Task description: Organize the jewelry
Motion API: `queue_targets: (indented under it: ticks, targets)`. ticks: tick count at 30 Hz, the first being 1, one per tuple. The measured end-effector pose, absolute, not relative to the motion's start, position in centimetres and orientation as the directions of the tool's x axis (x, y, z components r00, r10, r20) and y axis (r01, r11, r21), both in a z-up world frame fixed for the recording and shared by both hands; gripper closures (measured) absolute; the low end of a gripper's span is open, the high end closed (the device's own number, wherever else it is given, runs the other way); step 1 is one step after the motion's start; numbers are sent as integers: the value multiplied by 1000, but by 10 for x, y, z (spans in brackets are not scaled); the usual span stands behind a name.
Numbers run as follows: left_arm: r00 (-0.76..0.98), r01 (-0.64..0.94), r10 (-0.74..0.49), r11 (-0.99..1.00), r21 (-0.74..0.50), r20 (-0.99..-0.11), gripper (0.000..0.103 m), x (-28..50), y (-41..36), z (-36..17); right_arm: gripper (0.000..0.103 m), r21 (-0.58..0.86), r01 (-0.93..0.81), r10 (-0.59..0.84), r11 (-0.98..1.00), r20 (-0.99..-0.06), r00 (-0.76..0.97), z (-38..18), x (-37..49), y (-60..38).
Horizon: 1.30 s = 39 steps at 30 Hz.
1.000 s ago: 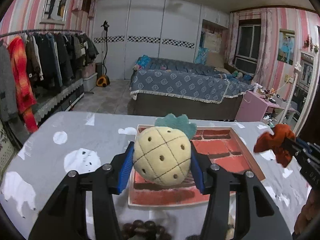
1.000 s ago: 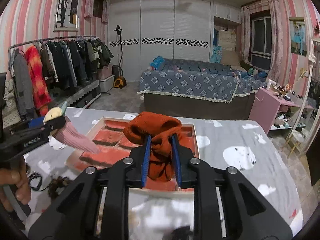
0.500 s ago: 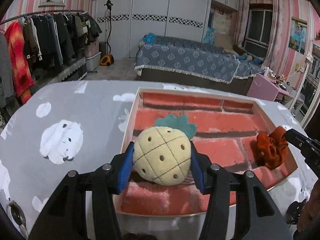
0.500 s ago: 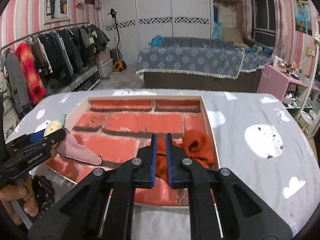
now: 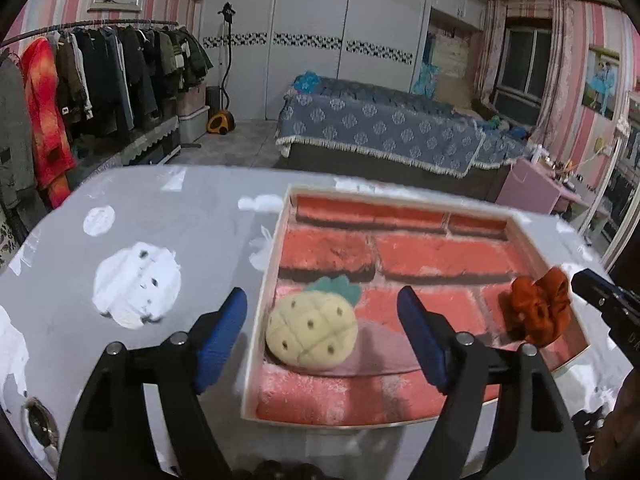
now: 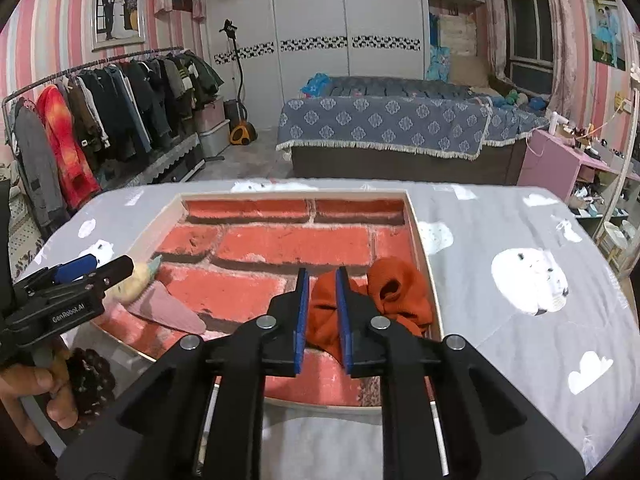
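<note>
A shallow tray (image 5: 266, 280) (image 6: 420, 240) with a red brick-pattern floor lies on the grey table. A yellow plush pineapple (image 5: 311, 330) (image 6: 130, 280) with a pink strap lies in the tray's near-left corner. My left gripper (image 5: 320, 336) is open around it, jaws wide apart and clear of it. An orange scrunchie (image 5: 538, 312) (image 6: 396, 296) lies in the tray's near-right corner. My right gripper (image 6: 322, 312) has its jaws slightly apart with a fold of the scrunchie between them.
The table (image 6: 520, 320) has a grey cloth with white cloud shapes. Dark beads (image 6: 90, 380) and a watch-like item (image 5: 38, 424) lie at its near-left edge. A bed (image 6: 384, 128) and a clothes rack (image 6: 100, 120) stand beyond the table.
Both grippers came down into the tray with their items. The left jaws opened and the pineapple now rests on the tray floor. The right jaws have parted slightly around the scrunchie.
</note>
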<state>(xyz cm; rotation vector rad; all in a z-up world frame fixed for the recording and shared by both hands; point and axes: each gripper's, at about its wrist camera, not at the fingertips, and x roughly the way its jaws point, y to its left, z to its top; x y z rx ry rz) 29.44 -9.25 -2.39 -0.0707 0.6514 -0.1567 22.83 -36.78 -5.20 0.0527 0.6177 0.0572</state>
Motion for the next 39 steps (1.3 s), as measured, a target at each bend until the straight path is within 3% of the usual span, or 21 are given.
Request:
queue_targets:
  ticks: [2,7,12,17,24,29,39]
  targets:
    - [802,122,-166,986,-116,-573,27,288,-88,-7,82,60,-33,61,998,-542,838,-35,219,-369]
    - [851,109,-131,991,-73,-508,24,253,-60,39,55,45,-23,41,999,-471,881,4,178,-379]
    - [880,72,-78,997,-32,-468,20,197,-22,48,37,13,25,-16,1000,-440,898,14,120,-390]
    - [877,59,-74,997,-47,-475,20,137,-2,18,31,32,42,-23,999,-443,896,-13,49,-387]
    - [884,56,-48,998,4,-465,20,60,6,-23,31,99,87,-26,991,-502,865,-63,-21,-382]
    - [895,10,-31,999,-48,-444,19,52,21,-26,31,43,81,-50,996,-484,874,-70,-33,-368]
    - [891,38,-20,999,30,-454,16,52,4,-32,31,0,64,-57,998,-464,884,-71,-26,-358]
